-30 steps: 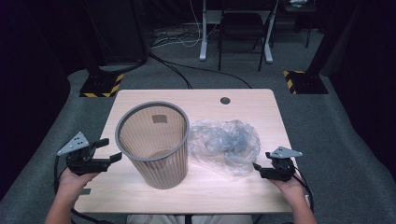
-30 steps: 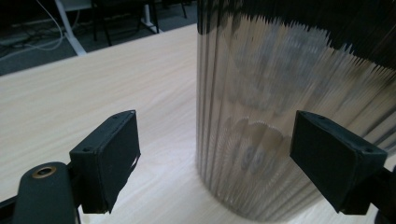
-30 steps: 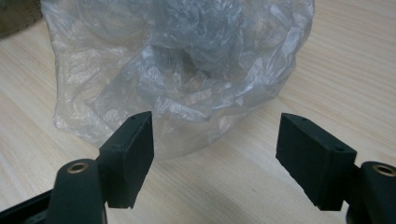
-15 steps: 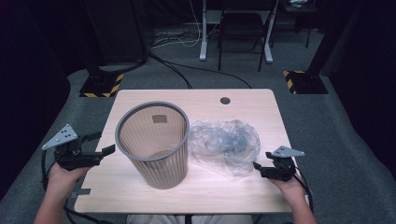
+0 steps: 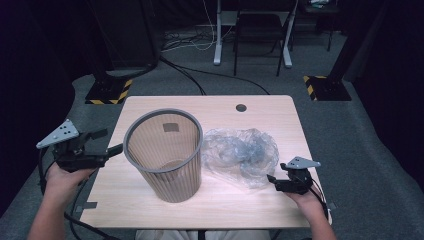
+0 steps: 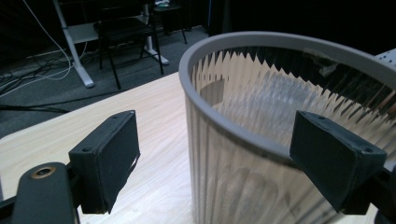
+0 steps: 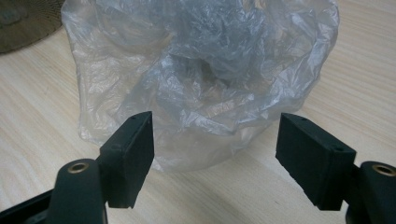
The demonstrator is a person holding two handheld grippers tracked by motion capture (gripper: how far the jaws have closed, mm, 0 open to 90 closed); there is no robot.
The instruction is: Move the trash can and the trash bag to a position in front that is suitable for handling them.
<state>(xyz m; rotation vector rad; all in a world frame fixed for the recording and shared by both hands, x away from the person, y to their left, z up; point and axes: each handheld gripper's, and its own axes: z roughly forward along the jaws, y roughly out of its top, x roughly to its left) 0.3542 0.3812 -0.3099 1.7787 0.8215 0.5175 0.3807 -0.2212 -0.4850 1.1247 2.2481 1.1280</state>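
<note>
A grey ribbed wastebasket stands upright on the wooden table, left of centre. To its right lies a crumpled clear plastic bag. My left gripper hovers open at the basket's left side, at rim height, its tips close to the rim. In the left gripper view the basket rises between the spread pads of the left gripper. My right gripper rests low by the bag's near right edge, open. In the right gripper view the bag lies just ahead of the empty right gripper.
A round cable hole sits near the table's far edge. A strip of tape marks the front left corner. On the floor behind stand a chair and desk legs and two yellow-striped bases, with cables.
My left gripper has risen and drifted left, from beside the basket's wall up to rim level. The right gripper, basket and bag have stayed put.
</note>
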